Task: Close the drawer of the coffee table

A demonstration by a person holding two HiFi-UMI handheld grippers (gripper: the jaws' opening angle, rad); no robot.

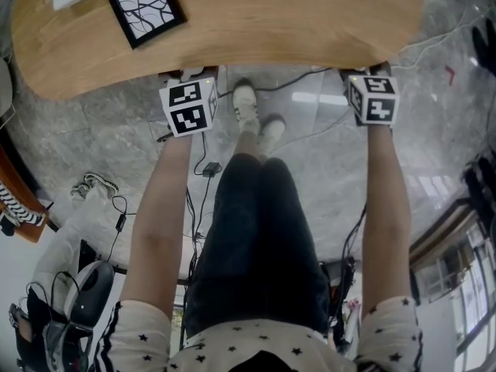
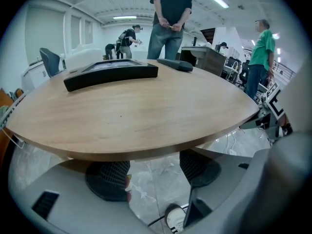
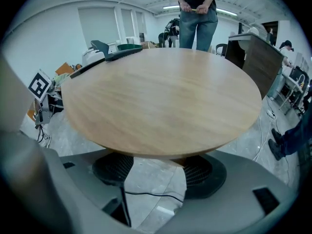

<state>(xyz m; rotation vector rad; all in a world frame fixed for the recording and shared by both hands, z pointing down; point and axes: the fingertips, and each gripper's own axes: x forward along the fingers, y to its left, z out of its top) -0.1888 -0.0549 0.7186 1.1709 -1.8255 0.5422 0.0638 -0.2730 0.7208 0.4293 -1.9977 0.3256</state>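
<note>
Light wooden oval coffee table (image 1: 279,22) stands on grey marble floor (image 1: 310,153), just ahead of both grippers. Left gripper (image 2: 153,174) and right gripper (image 3: 158,172) sit at the near table edge, tips under the top, jaws wide apart, gripping nothing. Drawer can't be made out. Black-framed square picture (image 1: 145,6) lies far left on the top.
</note>
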